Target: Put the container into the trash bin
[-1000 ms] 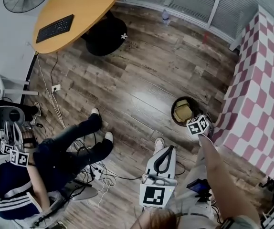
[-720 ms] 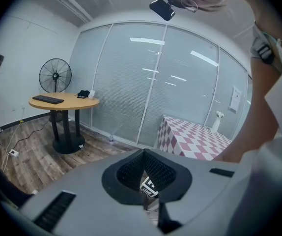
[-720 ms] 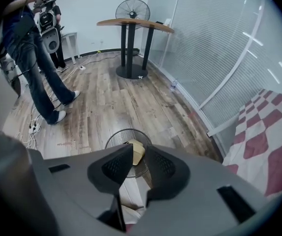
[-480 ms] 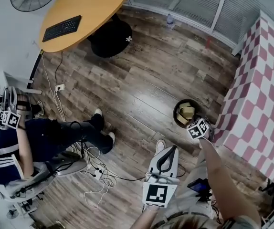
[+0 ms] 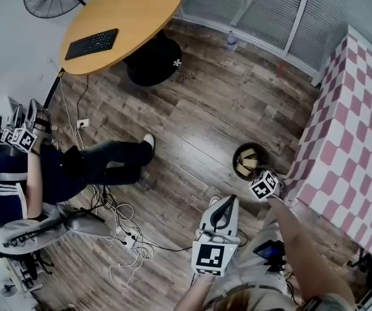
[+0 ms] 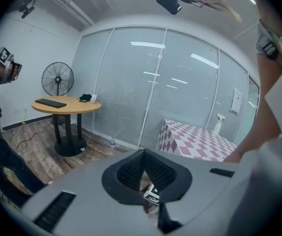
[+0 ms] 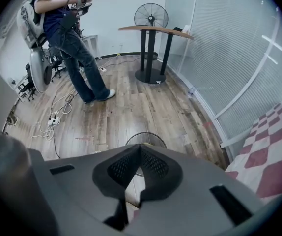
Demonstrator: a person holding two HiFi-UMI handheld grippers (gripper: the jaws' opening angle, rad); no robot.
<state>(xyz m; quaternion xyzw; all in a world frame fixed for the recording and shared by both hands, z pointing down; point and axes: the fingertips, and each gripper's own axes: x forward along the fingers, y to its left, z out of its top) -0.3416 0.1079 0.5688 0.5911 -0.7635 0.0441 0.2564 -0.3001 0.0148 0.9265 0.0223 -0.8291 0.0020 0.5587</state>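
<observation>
- Head view: the trash bin (image 5: 236,153) stands on the wooden floor (image 5: 199,109), just ahead of and below the right gripper (image 5: 262,181). The yellowish container (image 5: 247,162) already lies inside it, clear of the jaws.
- Right gripper view: the jaws meet at their tips with nothing between them. The bin's round rim (image 7: 153,134) shows just past the tips, so this gripper points steeply down at the bin mouth.
- Left gripper view: the left gripper (image 6: 143,154) also has its jaws together and empty. It is held nearer level, beside and behind the right one, taking no part.
- Judged from this, the drop is done and what remains is to clear the bin.
- To do that well, lift the right gripper straight away from the bin mouth rather than sweeping sideways, since the rim sits close under its tips and a knock could tip the light bin.
- Mind the checked tablecloth (image 5: 348,141) just to that gripper's outer side. Keep the left gripper parked where it is.
</observation>
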